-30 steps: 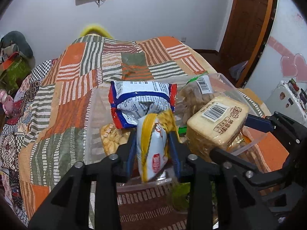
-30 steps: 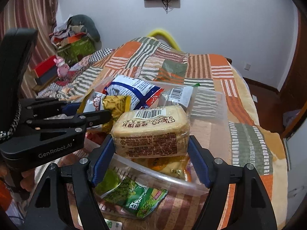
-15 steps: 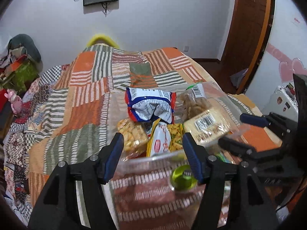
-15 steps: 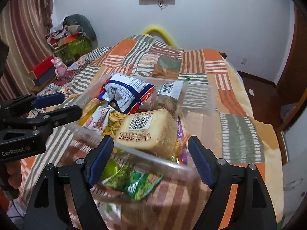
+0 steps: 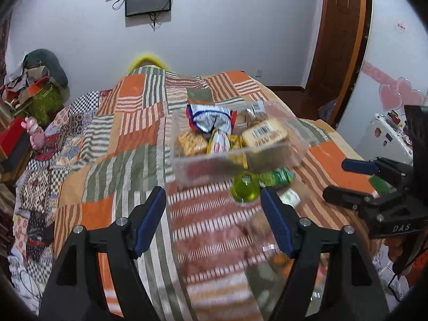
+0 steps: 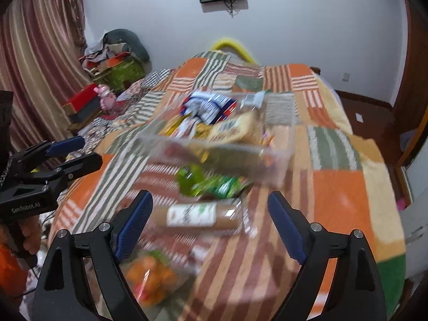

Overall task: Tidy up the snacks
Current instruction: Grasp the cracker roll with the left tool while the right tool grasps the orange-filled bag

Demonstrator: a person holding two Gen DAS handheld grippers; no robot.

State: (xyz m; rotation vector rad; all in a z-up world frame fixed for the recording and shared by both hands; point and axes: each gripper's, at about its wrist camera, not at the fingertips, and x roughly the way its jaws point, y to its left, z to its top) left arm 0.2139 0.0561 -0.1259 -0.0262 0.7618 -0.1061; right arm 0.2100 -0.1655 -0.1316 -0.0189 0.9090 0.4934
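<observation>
A clear plastic bin (image 5: 203,169) (image 6: 278,157) sits on the patchwork bed, filled with snacks: a blue-white bag (image 5: 211,117), a tan barcoded pack (image 5: 264,133) and a yellow-white packet (image 5: 220,143). My left gripper (image 5: 214,214) hangs in front of the bin, jaws opening, nothing between them. My right gripper (image 6: 211,215) is also back from the bin, jaws opening and empty. Loose on the quilt before the bin lie a green jelly cup (image 5: 246,188) (image 6: 191,178), a green packet (image 6: 224,184), a brown tube pack (image 6: 198,215) and an orange bag (image 6: 149,274).
The bed's quilt (image 5: 107,139) stretches left and far. Boxes and a pink toy (image 5: 34,132) crowd the left side. A wooden door (image 5: 337,40) and a white cabinet (image 5: 385,136) stand to the right. A hand (image 6: 29,234) holds the other gripper.
The left gripper let go of the yellow-white packet and the right released the tan pack, both left in the bin. Both grippers opened and drew back and up from the bin.
</observation>
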